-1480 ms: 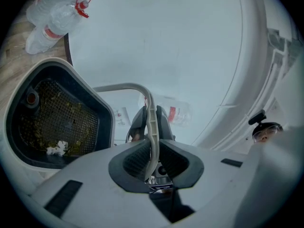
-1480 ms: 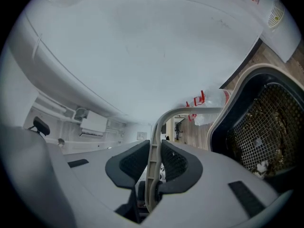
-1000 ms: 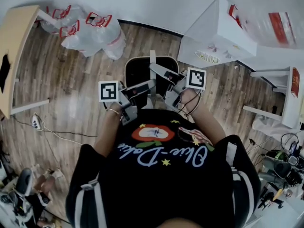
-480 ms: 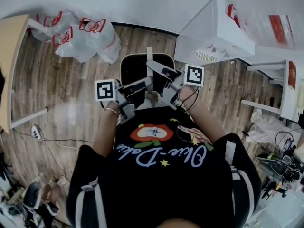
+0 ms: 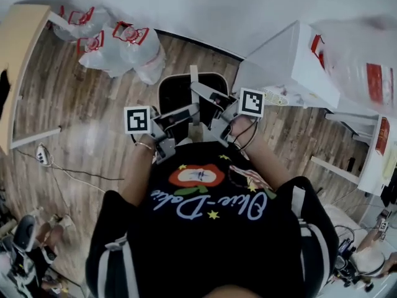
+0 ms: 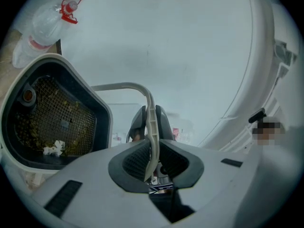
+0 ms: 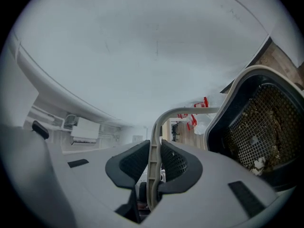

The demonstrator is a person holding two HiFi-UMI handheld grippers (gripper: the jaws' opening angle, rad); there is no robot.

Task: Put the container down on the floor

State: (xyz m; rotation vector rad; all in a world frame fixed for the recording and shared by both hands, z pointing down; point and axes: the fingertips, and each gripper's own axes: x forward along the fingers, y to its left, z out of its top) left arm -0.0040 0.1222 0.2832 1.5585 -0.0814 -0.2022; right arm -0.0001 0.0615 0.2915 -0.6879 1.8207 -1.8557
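Note:
The container (image 5: 177, 93) is a black bin with a white rim, a mesh insert with debris, and a pale bail handle (image 5: 193, 79). It hangs above the wooden floor in front of the person. In the head view my left gripper (image 5: 186, 112) and right gripper (image 5: 211, 98) meet over its near rim. The left gripper view shows the left gripper (image 6: 152, 148) shut on the handle (image 6: 150, 122), with the bin (image 6: 52, 113) at left. In the right gripper view the right gripper (image 7: 154, 160) clamps the same handle (image 7: 156, 132), and the bin (image 7: 259, 127) is at right.
Clear plastic bags with red handles (image 5: 118, 45) lie on the floor by the back wall. A white cabinet (image 5: 291, 58) stands at the right, a wooden table (image 5: 18, 54) at the left. A power strip (image 5: 41, 157) with its cable lies at the lower left.
Both grippers keep their hold on the handle. The room has shifted around them: the white cabinet has slid to the right in the head view as the person carries the container along.

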